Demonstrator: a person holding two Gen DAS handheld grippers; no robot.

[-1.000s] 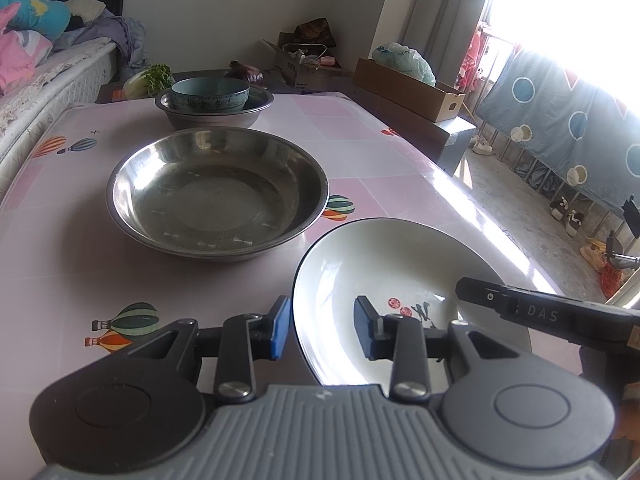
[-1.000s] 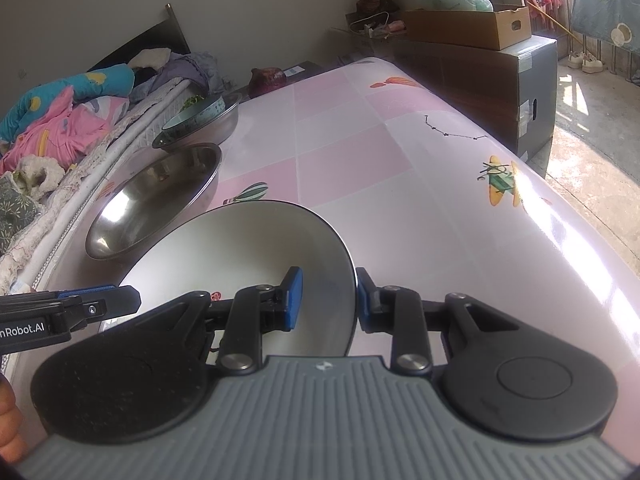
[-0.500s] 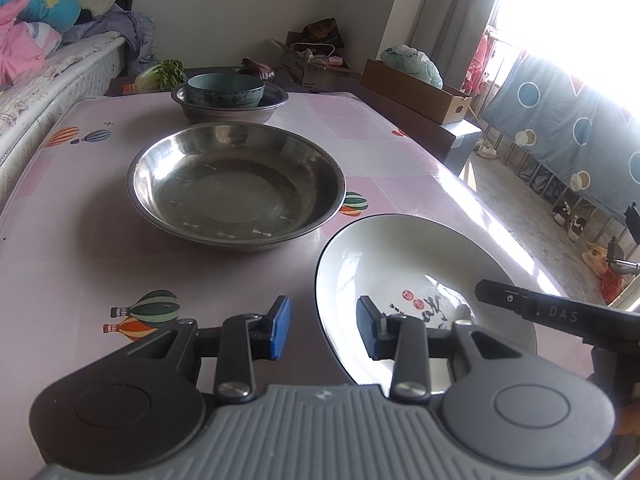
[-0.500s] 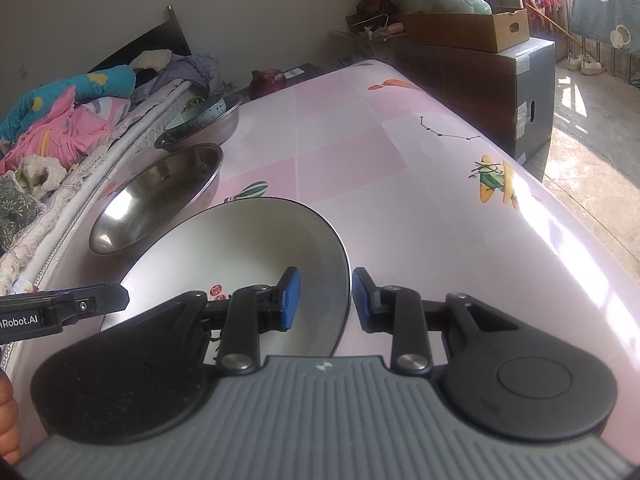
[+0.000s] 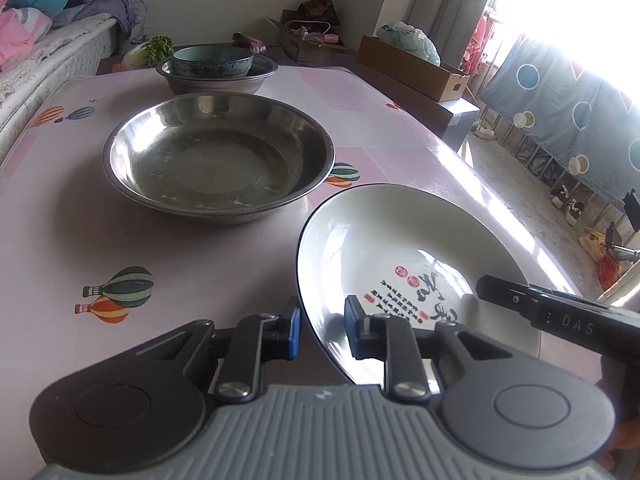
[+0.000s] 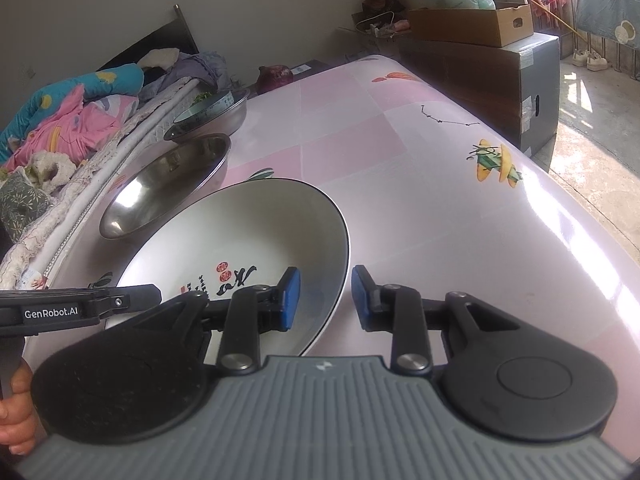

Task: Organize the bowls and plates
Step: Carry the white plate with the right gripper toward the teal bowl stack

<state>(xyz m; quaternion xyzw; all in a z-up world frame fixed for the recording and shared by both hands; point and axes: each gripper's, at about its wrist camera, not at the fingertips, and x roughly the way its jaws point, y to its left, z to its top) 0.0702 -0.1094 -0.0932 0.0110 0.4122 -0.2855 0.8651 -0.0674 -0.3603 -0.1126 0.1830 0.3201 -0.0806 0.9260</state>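
Straddling opposite rims of the white plate (image 5: 404, 256), your left gripper (image 5: 322, 330) and right gripper (image 6: 325, 298) gape open, gripping nothing.

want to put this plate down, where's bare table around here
Bare table runs wide to the right of the white plate, out to the window-side edge. A smaller patch lies left of it, by the balloon print. The bed side is crowded: steel basin, then stacked bowls.

White plate (image 5: 400, 248) – dark rim, black script, red seals. Silver basin (image 5: 218, 162). Teal bowl (image 5: 212, 62). Pink table (image 5: 60, 248) – striped balloon prints.
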